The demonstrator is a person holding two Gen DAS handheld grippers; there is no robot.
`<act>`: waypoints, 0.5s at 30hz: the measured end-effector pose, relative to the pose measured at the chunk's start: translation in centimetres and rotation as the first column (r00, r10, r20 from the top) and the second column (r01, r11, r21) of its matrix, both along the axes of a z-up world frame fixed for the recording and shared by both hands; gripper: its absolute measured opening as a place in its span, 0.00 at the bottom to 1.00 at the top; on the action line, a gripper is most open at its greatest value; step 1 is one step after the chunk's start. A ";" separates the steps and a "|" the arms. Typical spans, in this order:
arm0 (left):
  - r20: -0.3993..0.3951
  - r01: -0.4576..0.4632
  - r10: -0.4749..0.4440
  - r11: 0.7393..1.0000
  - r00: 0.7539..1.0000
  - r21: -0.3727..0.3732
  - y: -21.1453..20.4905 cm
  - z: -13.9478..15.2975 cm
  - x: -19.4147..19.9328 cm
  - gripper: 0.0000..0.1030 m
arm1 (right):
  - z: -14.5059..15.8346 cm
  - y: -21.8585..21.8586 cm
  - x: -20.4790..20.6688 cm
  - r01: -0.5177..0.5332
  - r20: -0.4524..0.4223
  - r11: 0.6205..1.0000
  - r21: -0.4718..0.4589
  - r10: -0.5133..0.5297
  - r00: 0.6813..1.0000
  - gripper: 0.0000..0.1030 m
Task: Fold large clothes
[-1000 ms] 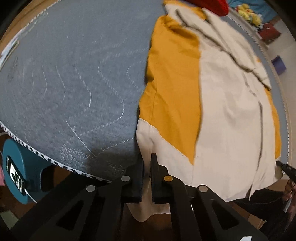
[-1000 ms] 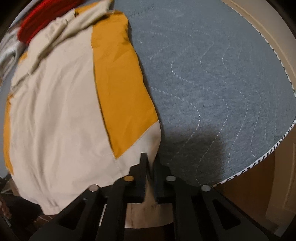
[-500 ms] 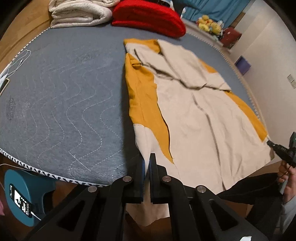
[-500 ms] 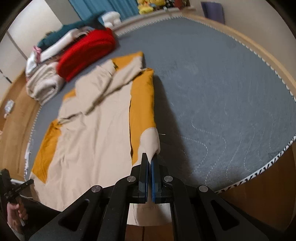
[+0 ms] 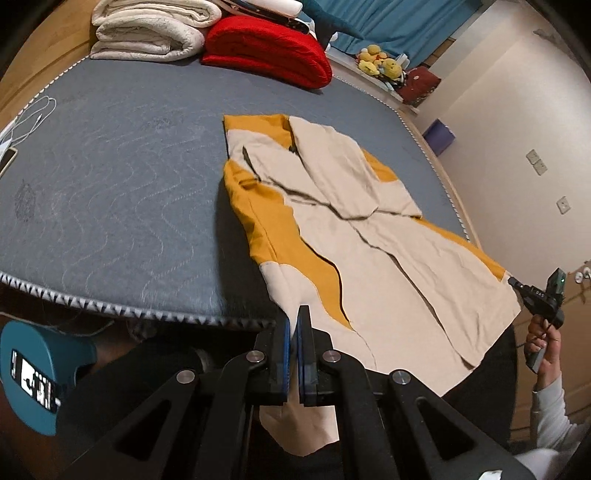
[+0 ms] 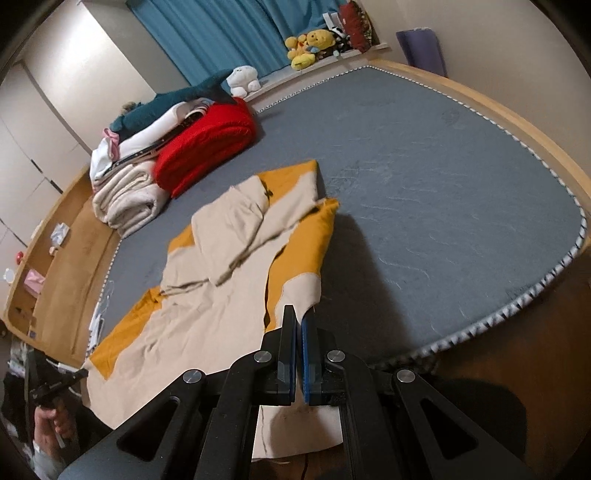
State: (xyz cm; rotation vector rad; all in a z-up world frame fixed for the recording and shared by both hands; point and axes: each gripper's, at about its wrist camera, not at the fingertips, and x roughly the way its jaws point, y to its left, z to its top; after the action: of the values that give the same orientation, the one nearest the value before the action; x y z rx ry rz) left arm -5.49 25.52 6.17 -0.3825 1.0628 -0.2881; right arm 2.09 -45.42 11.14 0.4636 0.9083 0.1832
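A large cream and mustard garment [image 5: 373, 236] lies spread on the grey mattress [image 5: 110, 184], sleeves folded over its chest. My left gripper [image 5: 294, 317] is shut on the garment's near hem corner, lifted off the bed's front edge. In the right wrist view the garment [image 6: 207, 295] stretches away to the left, and my right gripper [image 6: 298, 319] is shut on its other hem corner. Cloth hangs below both pairs of jaws. The right gripper also shows at the far right of the left wrist view [image 5: 517, 285].
A folded red blanket [image 5: 266, 51] and cream blankets [image 5: 147, 33] lie at the far end of the mattress. A phone and white cable [image 5: 22, 125] lie at its left edge. Plush toys [image 6: 310, 44] sit by blue curtains. A wooden bed frame [image 6: 517, 122] rings the mattress.
Both grippers have risen and pulled back with the hem held, so the views now take in the whole garment and the room. The hem has lifted off the mattress edge.
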 end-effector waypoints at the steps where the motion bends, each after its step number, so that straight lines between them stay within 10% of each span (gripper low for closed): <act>1: -0.007 -0.003 0.002 1.000 1.000 -0.010 0.2 0.3 -0.5 0.02 | 0.4 -0.3 -0.9 0.004 0.002 1.000 0.011 -0.004 1.000 0.02; 8: 0.006 -0.011 0.011 0.999 1.000 -0.047 0.0 2.1 1.4 0.02 | 2.4 -2.0 -3.9 0.036 0.038 0.999 0.022 -0.037 0.999 0.02; 15: 0.025 -0.135 0.139 0.985 0.990 -0.106 1.2 -1.8 14.2 0.02 | 1.3 0.8 6.6 0.033 0.095 0.987 -0.155 -0.019 0.995 0.02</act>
State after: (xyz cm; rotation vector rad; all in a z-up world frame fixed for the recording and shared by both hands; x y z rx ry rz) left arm 8.69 26.70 4.37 -0.5409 0.9867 -0.2270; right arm 8.71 -44.65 12.40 0.3187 0.8182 0.1078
